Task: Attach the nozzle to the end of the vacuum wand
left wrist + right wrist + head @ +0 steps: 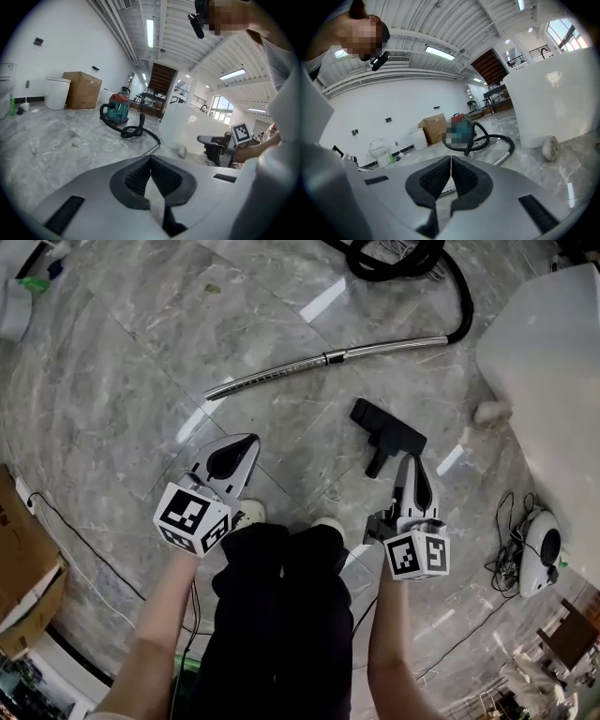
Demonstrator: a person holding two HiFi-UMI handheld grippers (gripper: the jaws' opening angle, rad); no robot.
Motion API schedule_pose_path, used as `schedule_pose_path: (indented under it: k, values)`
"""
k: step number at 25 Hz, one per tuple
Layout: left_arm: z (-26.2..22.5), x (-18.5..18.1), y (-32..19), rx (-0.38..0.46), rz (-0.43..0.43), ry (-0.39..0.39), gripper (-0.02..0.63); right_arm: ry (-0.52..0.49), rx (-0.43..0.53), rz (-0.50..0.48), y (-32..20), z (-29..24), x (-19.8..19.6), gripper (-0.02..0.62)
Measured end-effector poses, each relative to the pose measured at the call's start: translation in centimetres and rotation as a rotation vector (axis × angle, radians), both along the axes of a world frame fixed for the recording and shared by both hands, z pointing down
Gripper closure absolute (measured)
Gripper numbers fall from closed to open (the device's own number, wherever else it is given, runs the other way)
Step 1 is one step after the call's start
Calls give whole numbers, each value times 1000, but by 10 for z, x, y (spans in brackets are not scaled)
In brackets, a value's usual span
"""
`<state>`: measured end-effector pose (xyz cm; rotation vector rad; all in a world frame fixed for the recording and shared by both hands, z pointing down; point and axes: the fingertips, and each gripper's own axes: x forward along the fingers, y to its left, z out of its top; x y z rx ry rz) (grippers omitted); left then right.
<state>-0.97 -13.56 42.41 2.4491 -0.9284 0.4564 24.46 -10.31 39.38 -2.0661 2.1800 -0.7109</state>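
While both tools hang closed and empty over the grey marble floor (112,390), we see the left tool (247,442) with its ribbed pads pressed tip to tip, and the right tool (410,461) likewise shut with only a hairline between its pads. The black nozzle (387,437) lies on the floor just ahead of the right tool's tip, apart from it. The chrome wand (319,360) lies further ahead of both tools, apart from the nozzle, its far end joined to the black hose (412,263). That hose coils back to a teal vacuum canister (116,108) with a red top, far ahead of the left tool. To the right of the right tool rises a big white block (553,352) with a pale lump (489,412) at its foot, and a white device (536,554) with tangled cables. Left of the left tool sits a cardboard box (23,568). Our shoes (248,514) stand between the tools. The only print we can make out is the black-and-white square marker on each tool's cube (192,517).
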Motion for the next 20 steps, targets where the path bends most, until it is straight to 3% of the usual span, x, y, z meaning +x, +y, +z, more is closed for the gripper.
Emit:
schedule_pose_path:
  k: [5, 10, 15, 20]
  values:
    - [98, -8, -11, -32, -34, 67, 598, -45, 8, -67, -18, 92, -28, 578]
    - [178, 4, -22, -20, 12, 95, 598, -83, 53, -209, -37, 155, -72, 578]
    - [208, 23, -27, -9, 57, 168, 598, -137, 105, -277, -50, 181, -100, 578]
    - [214, 35, -22, -38, 70, 197, 598, -171, 56, -267, -45, 194, -98, 578]
